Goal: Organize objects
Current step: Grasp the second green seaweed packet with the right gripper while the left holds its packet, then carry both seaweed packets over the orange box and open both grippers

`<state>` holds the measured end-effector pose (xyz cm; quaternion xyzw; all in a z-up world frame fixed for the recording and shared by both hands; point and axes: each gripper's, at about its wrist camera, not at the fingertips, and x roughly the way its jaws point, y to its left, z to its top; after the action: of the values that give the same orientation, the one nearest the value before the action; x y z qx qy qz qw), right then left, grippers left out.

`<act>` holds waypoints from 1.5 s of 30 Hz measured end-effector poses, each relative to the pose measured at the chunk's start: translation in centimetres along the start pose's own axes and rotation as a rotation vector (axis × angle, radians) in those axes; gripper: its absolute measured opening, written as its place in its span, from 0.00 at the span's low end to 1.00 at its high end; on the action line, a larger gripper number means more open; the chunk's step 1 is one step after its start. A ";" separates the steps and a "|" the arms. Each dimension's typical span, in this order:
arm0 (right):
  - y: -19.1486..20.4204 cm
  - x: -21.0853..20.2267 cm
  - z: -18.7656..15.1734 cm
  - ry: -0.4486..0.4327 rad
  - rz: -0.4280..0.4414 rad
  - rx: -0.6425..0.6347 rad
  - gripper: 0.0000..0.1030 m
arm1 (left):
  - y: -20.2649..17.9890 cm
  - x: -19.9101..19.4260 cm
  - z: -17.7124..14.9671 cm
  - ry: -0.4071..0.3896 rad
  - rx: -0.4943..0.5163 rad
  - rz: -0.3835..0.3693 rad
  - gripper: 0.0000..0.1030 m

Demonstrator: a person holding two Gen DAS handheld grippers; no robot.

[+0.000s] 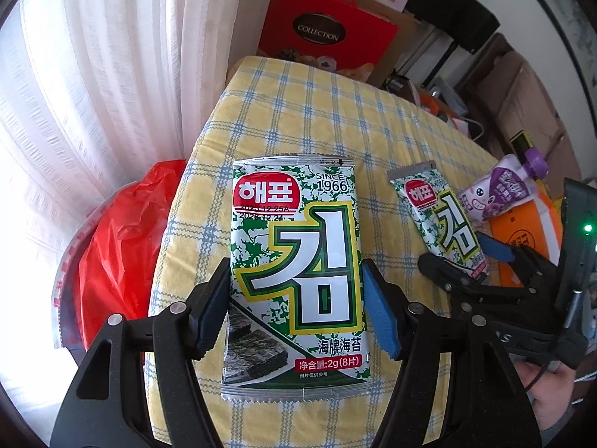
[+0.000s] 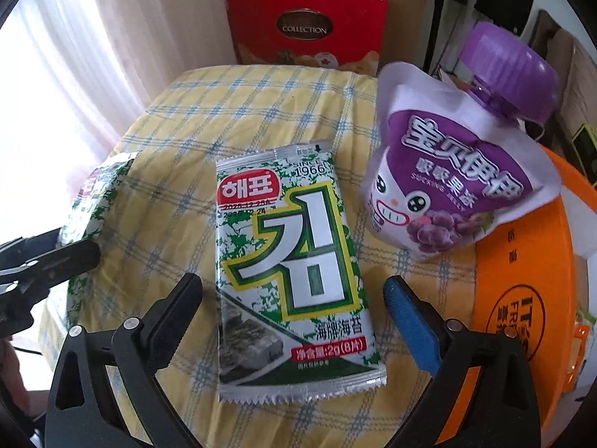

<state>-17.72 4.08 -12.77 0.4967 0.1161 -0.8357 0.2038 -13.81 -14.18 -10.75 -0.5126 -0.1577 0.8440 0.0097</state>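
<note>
In my left camera, a red bag (image 1: 123,231) sits at the left edge, beside the yellow checked cloth (image 1: 317,112). In the middle, my left gripper (image 1: 296,306) is clenched on a seaweed pack (image 1: 296,272); both pads press its long sides, and the pack stands in front of the cloth. A red box (image 1: 324,30) is at the top, behind the table. To the right lies a second seaweed pack (image 1: 440,220), with my right gripper (image 1: 470,257) around its lower end. A purple jelly pouch (image 1: 500,194) lies just beside it, touching an orange box (image 1: 522,239) at the far right.

In my right camera, the first pack (image 2: 97,201) shows at the left edge with my left fingers (image 2: 67,257) on it. In the middle, the second pack (image 2: 294,272) lies flat on the cloth. My right gripper (image 2: 294,321) is released; its fingers stand apart on both sides of the pack, not touching it. The pouch (image 2: 455,171) is at the upper right, resting partly on the orange box (image 2: 522,298).
</note>
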 end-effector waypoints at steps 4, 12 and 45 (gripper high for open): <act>0.1 -0.6 -0.1 -0.019 -0.002 -0.006 0.69 | -0.1 -0.2 -0.2 0.000 0.001 0.001 0.61; -0.6 -2.8 -1.1 -0.046 0.056 0.025 0.68 | -1.1 -1.7 -0.8 -0.016 0.025 -0.008 0.61; -8.4 -16.9 -5.4 -0.185 0.060 0.147 0.68 | -15.1 -8.3 -1.1 -0.078 0.225 -0.148 0.62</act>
<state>-10.20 17.49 -0.60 0.4344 0.0202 -0.8777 0.2013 -11.15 -0.99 0.11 -0.4622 -0.0997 0.8725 0.1232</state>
